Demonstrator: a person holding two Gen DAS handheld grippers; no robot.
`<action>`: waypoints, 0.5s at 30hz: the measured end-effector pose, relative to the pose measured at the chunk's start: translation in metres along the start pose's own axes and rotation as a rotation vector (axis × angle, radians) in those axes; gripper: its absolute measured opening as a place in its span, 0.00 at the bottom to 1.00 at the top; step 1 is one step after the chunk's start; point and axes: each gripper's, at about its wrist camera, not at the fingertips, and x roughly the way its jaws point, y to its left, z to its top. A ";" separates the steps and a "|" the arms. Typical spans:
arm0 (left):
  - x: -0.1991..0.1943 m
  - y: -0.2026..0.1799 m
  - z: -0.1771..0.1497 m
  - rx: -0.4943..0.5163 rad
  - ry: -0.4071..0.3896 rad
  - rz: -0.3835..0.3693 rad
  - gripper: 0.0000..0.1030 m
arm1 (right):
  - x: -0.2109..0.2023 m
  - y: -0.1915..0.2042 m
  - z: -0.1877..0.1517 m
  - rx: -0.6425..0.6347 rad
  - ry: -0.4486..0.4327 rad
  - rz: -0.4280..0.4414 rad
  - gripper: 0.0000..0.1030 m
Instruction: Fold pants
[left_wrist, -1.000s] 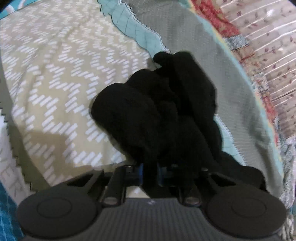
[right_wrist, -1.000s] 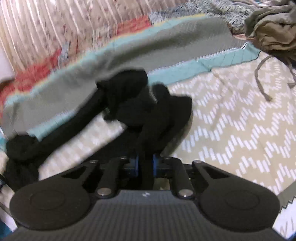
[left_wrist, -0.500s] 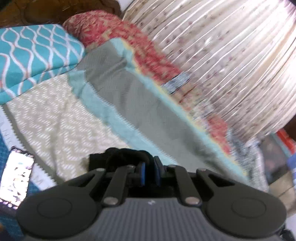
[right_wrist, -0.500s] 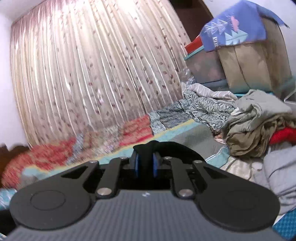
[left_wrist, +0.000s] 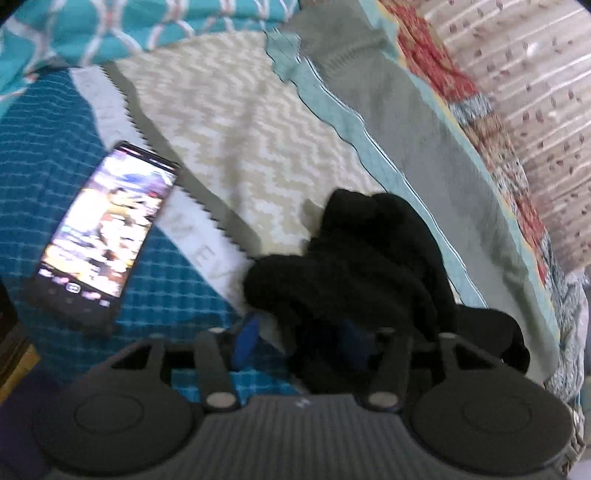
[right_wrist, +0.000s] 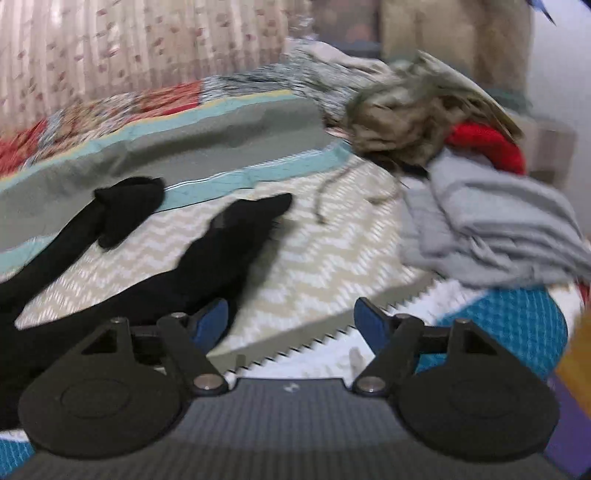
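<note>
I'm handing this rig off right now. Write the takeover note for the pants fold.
Left gripper: jaws have just been opening; black pants bunched between them, pads not pressing.
Right gripper: jaws have just opened wide, nothing between them.
Pants: both legs stretch across the bedspread; phone lies close by.
Done: pants laid down.
Left: smoothing and every fold.

The pants lay on the bedspread, their two legs reaching away toward the curtain behind the bed in the right wrist view. To their right on the same bedspread sat a pile of clothes, with a folded garment in front of it. In the left wrist view the bunched pants lay just ahead of the gripper, and a phone lay to their left, with a pillow beyond it.
</note>
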 end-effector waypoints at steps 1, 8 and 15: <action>0.001 0.002 0.000 -0.007 0.000 -0.009 0.50 | 0.000 -0.006 -0.002 0.039 0.010 0.003 0.75; 0.048 -0.006 -0.005 -0.036 0.074 -0.075 0.65 | -0.011 -0.015 -0.006 0.226 0.042 0.047 0.68; 0.045 -0.025 -0.012 0.005 0.094 -0.059 0.11 | -0.001 -0.028 0.018 0.225 0.019 0.063 0.49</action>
